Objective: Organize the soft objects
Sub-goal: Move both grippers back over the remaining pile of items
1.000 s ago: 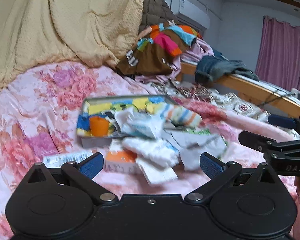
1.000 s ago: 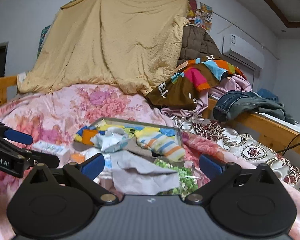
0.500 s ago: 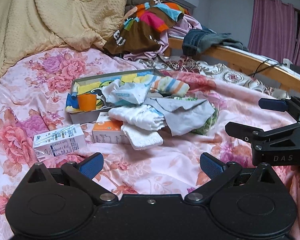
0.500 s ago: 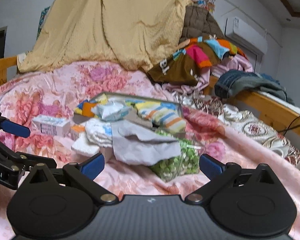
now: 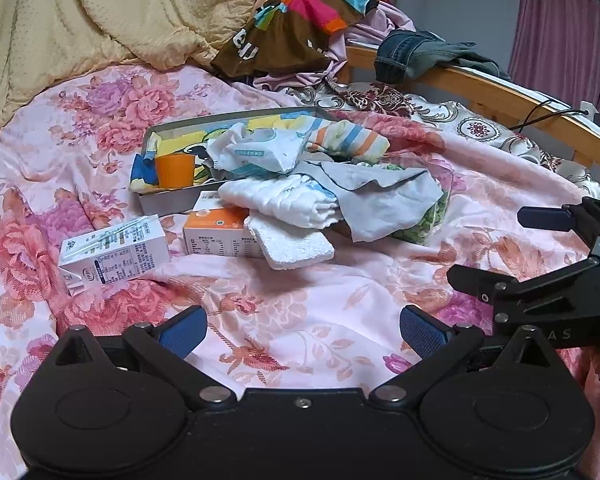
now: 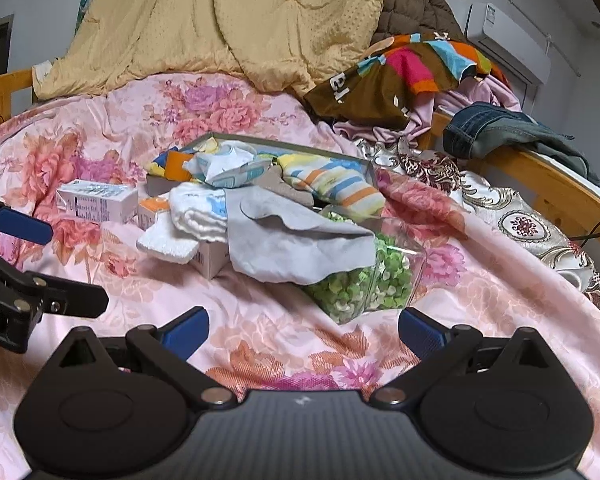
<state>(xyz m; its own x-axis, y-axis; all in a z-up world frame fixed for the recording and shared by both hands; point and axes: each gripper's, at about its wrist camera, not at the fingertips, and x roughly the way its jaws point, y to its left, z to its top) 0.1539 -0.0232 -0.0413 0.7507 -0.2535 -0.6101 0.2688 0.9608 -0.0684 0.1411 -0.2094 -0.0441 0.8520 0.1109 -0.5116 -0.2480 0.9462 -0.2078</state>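
The left tongs [image 5: 303, 330] are spread wide and hold nothing. The right tongs [image 6: 303, 330] are spread wide too, with nothing between them. Both hang over the bed [image 5: 300, 320], which has a pink cover with big flowers.

A messy pile sits in the middle of the bed, past both tongs. A flat grey tray [image 5: 168, 200] lies at the back of the pile. An orange cup [image 5: 175, 170] stands in its near corner. A crumpled white wipes pack [image 5: 256, 152] lies on top of the tray. A striped sock [image 5: 350, 140] hangs over the tray's right end.

In front of the tray, a folded white cloth [image 5: 280, 200] rests on an orange and white box [image 5: 212, 232]. A white sponge [image 5: 288, 242] leans on that box and touches the bed. A grey cloth [image 6: 292, 236] is draped over a clear bag of green bits [image 6: 364, 284]. A white milk carton [image 5: 114, 252] lies on its side just left of the orange box.

Far back, a yellow blanket [image 6: 220, 20] hangs up, and clothes [image 6: 400, 76] are heaped beside it.
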